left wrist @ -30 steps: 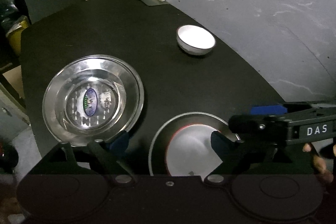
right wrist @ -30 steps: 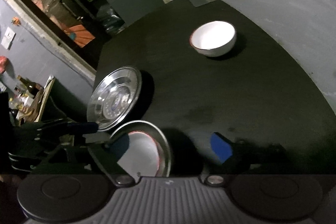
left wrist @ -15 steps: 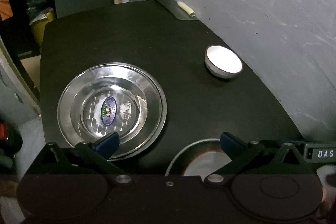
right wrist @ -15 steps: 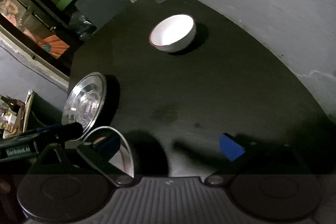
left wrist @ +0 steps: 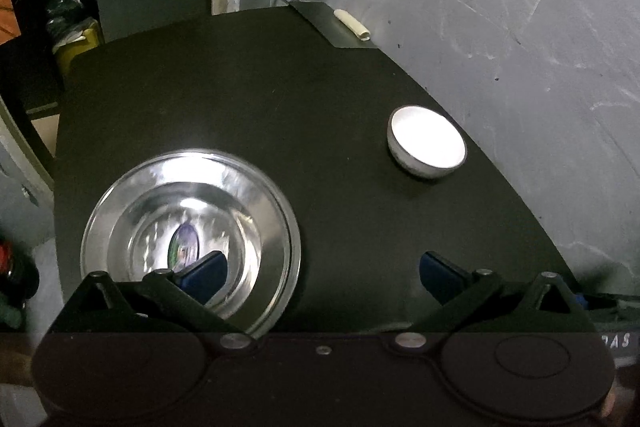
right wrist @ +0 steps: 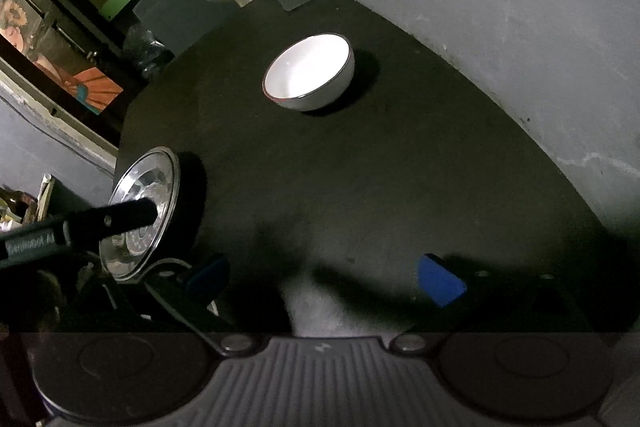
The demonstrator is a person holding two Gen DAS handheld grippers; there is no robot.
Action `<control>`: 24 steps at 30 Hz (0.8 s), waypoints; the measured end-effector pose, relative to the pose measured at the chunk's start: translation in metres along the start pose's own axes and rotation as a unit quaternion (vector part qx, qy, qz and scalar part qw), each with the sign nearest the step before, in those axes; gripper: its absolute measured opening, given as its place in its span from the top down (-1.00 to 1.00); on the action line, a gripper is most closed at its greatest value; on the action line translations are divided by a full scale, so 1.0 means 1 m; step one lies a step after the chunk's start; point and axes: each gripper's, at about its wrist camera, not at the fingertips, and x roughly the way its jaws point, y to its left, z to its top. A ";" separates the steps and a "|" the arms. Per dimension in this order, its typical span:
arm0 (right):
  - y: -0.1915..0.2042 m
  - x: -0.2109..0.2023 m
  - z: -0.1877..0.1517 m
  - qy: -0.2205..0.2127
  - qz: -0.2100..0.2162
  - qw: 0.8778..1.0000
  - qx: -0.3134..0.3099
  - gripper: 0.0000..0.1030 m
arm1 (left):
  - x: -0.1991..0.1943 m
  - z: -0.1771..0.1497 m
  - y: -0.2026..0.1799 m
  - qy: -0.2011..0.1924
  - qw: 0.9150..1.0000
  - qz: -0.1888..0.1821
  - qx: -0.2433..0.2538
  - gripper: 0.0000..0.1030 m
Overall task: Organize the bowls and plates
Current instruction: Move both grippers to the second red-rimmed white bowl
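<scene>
Left tool [left wrist: 320, 273] shifted over steel plate [left wrist: 256, 195], empty

White lettering on the black left gripper [right wrist: 76, 227] body read roughly "GenRobot.AI", blurred. The oval sticker [left wrist: 183, 247] inside the round steel plate [left wrist: 190, 239] was illegible.

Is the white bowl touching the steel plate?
Apart. The left wrist view shows bare black table between the white bowl and the steel plate.
</scene>
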 end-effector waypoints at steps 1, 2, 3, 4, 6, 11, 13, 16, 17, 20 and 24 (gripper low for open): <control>-0.001 0.001 0.001 -0.003 0.000 1.000 0.000 -0.99 | 0.003 0.004 -0.001 0.000 1.000 0.001 0.002 -0.98; -0.003 0.002 0.003 -0.008 0.000 1.000 0.001 -0.99 | 0.006 0.006 -0.002 0.000 1.000 0.002 0.002 -0.98; -0.004 0.002 0.004 -0.012 -0.001 1.000 0.002 -0.99 | 0.009 0.009 -0.003 0.000 1.000 0.003 0.004 -0.98; -0.006 0.003 0.005 -0.018 -0.002 1.000 0.004 -0.99 | 0.013 0.013 -0.004 0.000 1.000 0.003 0.005 -0.98; -0.008 0.005 0.009 -0.027 -0.004 1.000 0.005 -0.99 | 0.020 0.019 -0.006 -0.002 1.000 0.005 0.011 -0.98; -0.011 0.014 0.023 -0.045 -0.005 0.999 0.009 -0.99 | 0.040 0.043 -0.013 -0.014 1.000 0.012 0.024 -0.98; -0.013 0.020 0.031 -0.047 -0.003 0.999 0.015 -0.99 | 0.046 0.055 -0.016 -0.022 0.999 0.015 0.034 -0.98; -0.016 0.025 0.043 -0.057 0.000 0.998 0.019 -0.99 | 0.054 0.073 -0.023 -0.032 0.998 0.016 0.053 -0.98; -0.017 0.027 0.047 -0.061 0.001 0.998 0.019 -0.99 | 0.058 0.078 -0.026 -0.034 0.998 0.015 0.060 -0.98; -0.019 0.036 0.057 -0.067 0.003 0.998 0.022 -0.99 | 0.070 0.092 -0.031 -0.035 0.996 0.013 0.077 -0.98; -0.019 0.046 0.073 -0.080 0.002 0.997 0.021 -0.99 | 0.090 0.106 -0.037 -0.007 0.996 0.000 0.093 -0.98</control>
